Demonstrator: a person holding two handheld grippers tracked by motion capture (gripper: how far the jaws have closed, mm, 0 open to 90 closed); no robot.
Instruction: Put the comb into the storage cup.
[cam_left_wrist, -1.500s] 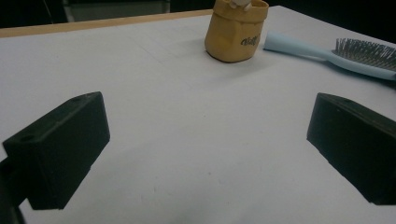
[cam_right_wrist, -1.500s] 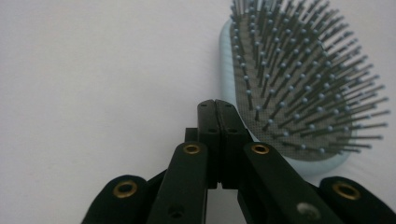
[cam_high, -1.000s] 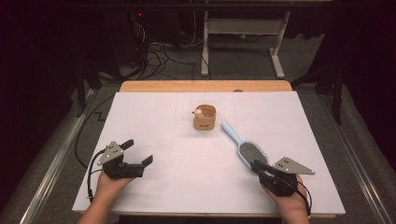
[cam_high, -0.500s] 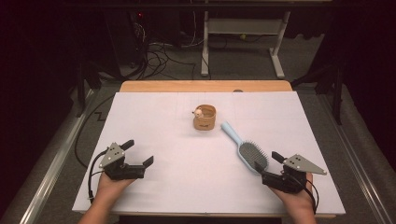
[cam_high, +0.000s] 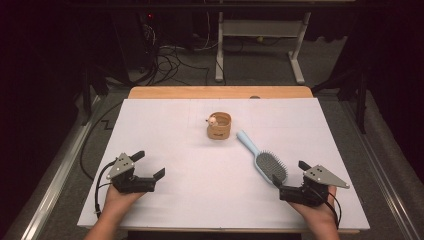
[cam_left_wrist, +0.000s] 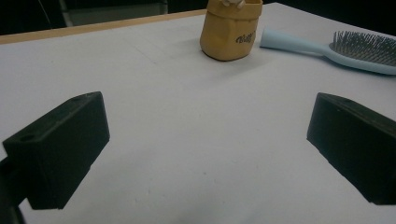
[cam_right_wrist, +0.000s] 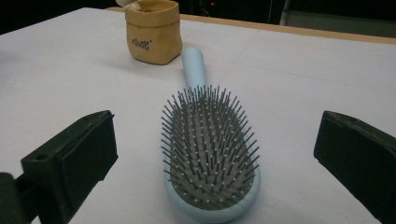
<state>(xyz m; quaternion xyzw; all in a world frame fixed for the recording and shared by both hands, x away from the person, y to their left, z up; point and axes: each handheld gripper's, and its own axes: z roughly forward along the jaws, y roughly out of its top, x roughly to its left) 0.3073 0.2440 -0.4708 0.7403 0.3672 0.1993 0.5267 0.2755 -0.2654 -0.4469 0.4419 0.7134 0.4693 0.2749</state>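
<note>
The right gripper (cam_high: 290, 184) sat near the table's front right corner with its jaws spread wide and nothing between them. In the right gripper view the jaws framed the head of the hairbrush (cam_right_wrist: 210, 154), which lay just ahead of them, bristles up. The left gripper (cam_high: 149, 167) rested near the front left corner, likewise released and empty, aimed across bare white table (cam_high: 165, 125) toward the centre.

The hairbrush (cam_high: 265, 161) lay on the right half of the table, its head toward the front edge and its pale blue handle angled back toward the middle. The handle tip ended just beside a small tan pouch (cam_high: 219, 125), apart from it, which stood upright near the table's centre with something pale poking from its top.

The brush looked light and rigid, a smooth plastic body likely to slip under hard pads. The bristles would flex and give poor purchase, so the better hold was probably across the narrow handle or the edges of the head, with the jaws closing on its sides.
</note>
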